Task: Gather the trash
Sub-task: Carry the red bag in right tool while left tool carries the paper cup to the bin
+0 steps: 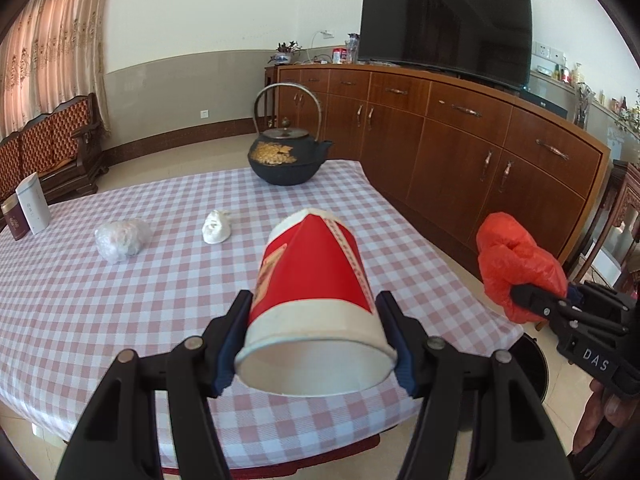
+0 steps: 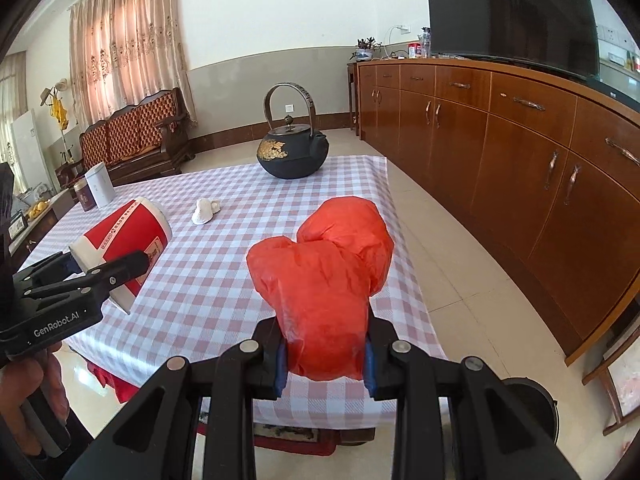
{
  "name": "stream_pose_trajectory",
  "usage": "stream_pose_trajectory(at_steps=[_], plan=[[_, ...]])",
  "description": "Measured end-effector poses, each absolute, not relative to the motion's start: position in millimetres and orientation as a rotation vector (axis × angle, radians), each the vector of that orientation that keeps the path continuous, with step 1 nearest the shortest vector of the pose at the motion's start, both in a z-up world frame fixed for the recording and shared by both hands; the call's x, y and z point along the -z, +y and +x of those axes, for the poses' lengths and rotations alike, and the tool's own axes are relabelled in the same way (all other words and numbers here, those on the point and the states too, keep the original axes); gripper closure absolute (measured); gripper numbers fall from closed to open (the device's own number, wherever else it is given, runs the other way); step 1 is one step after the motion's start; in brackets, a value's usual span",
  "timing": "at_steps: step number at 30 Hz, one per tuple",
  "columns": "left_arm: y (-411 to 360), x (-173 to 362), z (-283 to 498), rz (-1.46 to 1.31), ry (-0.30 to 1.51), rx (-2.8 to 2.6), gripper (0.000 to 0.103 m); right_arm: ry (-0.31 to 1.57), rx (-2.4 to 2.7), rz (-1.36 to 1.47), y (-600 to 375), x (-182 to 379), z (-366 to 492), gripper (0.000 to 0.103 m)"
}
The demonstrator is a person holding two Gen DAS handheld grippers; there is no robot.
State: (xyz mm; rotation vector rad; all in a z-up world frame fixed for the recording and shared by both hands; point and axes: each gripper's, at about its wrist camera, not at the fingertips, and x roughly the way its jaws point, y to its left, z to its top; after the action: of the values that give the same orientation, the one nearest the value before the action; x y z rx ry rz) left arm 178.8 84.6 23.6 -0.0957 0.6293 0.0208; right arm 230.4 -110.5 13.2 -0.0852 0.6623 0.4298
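My left gripper (image 1: 314, 320) is shut on a red and white paper cup (image 1: 316, 280), held on its side with the open mouth toward the camera, above the near part of the checked table (image 1: 120, 320). The cup (image 2: 124, 236) and left gripper (image 2: 116, 272) also show at the left of the right wrist view. My right gripper (image 2: 324, 360) is shut on a crumpled red plastic bag (image 2: 324, 272), held over the table's right edge; the bag (image 1: 516, 264) appears at the right of the left wrist view. A crumpled white paper (image 1: 216, 226) and a clear plastic wad (image 1: 122, 238) lie on the table.
A black iron teapot (image 1: 286, 156) stands at the table's far end. Two tins (image 1: 28, 210) stand at the far left corner. A long wooden sideboard (image 1: 480, 152) with a television (image 1: 444, 24) runs along the right. A dark round bin (image 2: 528, 408) sits on the floor at lower right. A person's hand (image 2: 24, 396) holds the left gripper.
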Motion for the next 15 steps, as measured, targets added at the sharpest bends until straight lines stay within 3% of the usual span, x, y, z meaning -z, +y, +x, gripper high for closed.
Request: stream_pose_trajectory(at_steps=[15], plan=[[3,-26,174,-0.012,0.631,0.126,0.04,0.669,-0.288,-0.01,-206,-5,190,0.072]])
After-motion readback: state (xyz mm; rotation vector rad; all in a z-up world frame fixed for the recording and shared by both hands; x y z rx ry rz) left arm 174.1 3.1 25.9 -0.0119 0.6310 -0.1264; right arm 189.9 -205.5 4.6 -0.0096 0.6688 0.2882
